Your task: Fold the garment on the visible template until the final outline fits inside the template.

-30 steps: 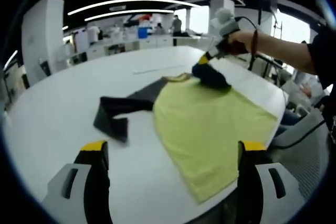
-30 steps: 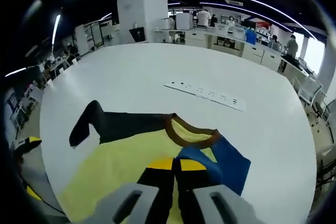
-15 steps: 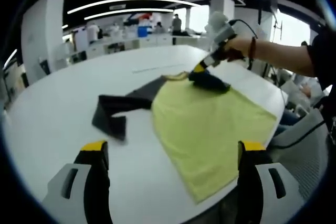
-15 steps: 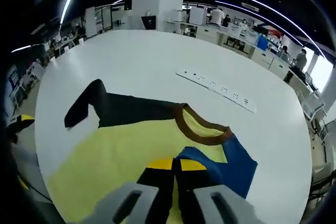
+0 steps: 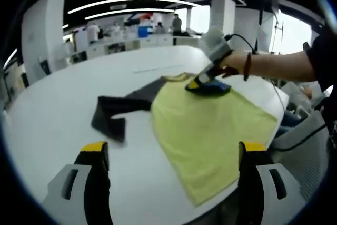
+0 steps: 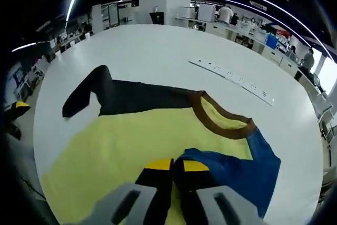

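Right gripper: in the right gripper view, the right gripper [image 6: 173,166] is pinching the blue sleeve [image 6: 247,167] with its yellow-tipped jaws pressed together on a fold of the cloth, low over the garment's yellow body. In the left gripper view it [image 5: 196,82] is reaching in from the right, held by a person's hand [image 5: 230,68] with a band on the wrist.

Left gripper: the left gripper [image 5: 171,154] is holding its jaws wide apart, with nothing between them, hanging above the near edge of the table [image 5: 58,104] and apart from the cloth.

Garment: the garment [image 5: 205,125] is lying flat on the white table, a long-sleeved top with a yellow body and a brown collar [image 6: 221,122]. The dark sleeve [image 6: 118,97] is stretching out to one side with its cuff end bent back. The blue sleeve is lying folded in over the yellow body beside the collar.

Other things on the table: a long white power strip [image 6: 231,77] is lying beyond the collar, well apart from the garment.

Writing: no brand, label or lettering is legible on the garment or the grippers.

Room: desks and a few distant people are showing beyond the table, under long ceiling lights.
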